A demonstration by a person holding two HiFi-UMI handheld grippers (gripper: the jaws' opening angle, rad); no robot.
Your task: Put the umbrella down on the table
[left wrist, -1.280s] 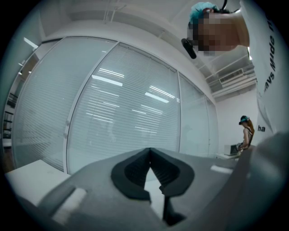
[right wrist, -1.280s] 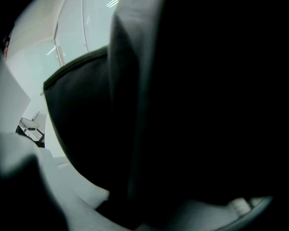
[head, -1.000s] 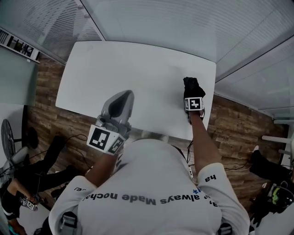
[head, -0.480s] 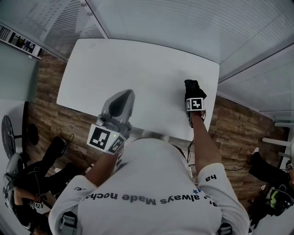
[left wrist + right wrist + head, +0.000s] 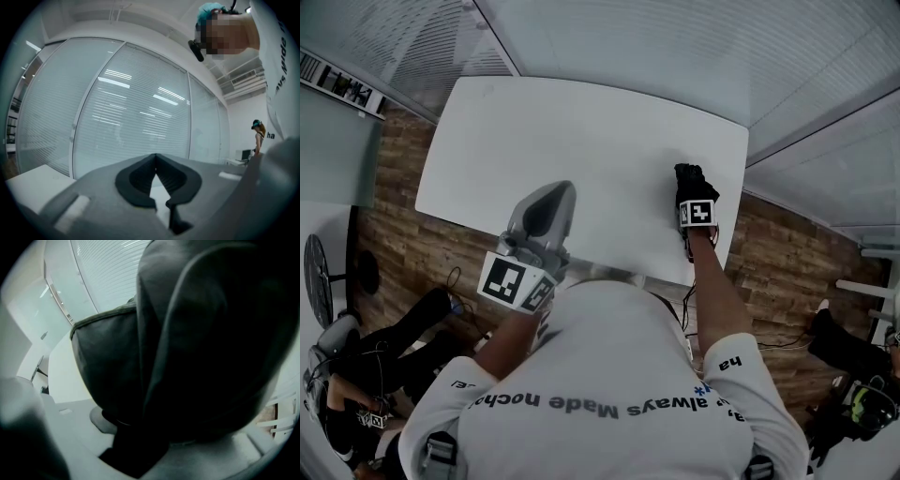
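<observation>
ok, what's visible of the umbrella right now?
The umbrella is folded: black, matte fabric in loose creased folds, with a narrower dark part running down between the right gripper's jaws, which are opening. From the head view it is a small dark bundle near the white table's right edge; whether it touches the table can't be told.

The white shirt (image 5: 609, 375) has upside-down print across its back: "always Made", the rest unclear. The right sleeve (image 5: 729, 364) shows "ha".
</observation>
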